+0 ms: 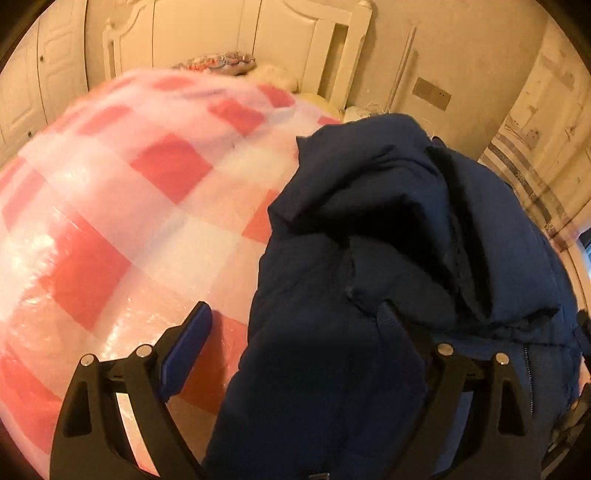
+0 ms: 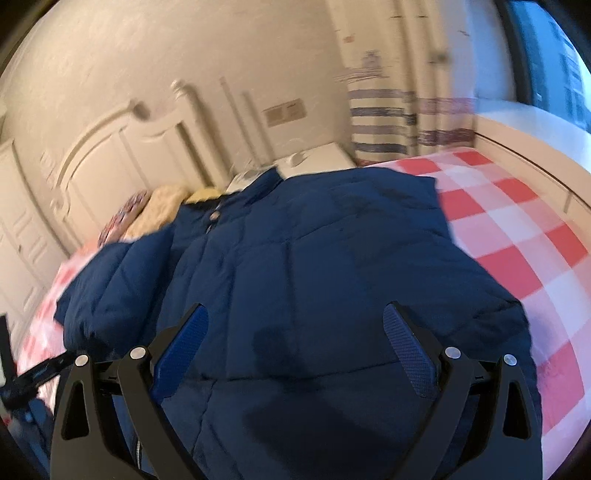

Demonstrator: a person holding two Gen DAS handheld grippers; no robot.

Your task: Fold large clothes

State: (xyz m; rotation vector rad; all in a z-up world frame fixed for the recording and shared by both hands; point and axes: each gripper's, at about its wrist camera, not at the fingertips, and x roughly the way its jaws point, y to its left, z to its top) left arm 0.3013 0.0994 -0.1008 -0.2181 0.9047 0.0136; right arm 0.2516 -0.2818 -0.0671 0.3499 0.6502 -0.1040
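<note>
A navy padded jacket (image 2: pixel 314 258) lies spread on the bed, collar toward the headboard, with one sleeve bunched at its left side. In the left wrist view the jacket (image 1: pixel 369 258) shows a part folded over its body in deep creases. My left gripper (image 1: pixel 293 306) is open; its left finger (image 1: pixel 188 347) is over the bedcover, its right finger over the jacket's edge, and the pads press on nothing. My right gripper (image 2: pixel 295 308) hangs open over the jacket's lower part, with nothing held.
The bed has a red and white check cover (image 2: pixel 517 240) (image 1: pixel 110 221). At its head are a white headboard (image 1: pixel 288 33), a patterned pillow (image 2: pixel 125 214) and a cream fluffy item (image 2: pixel 162 210). Beyond stand a white nightstand (image 2: pixel 317 158), a striped curtain (image 2: pixel 388 122) and a window (image 2: pixel 554 55).
</note>
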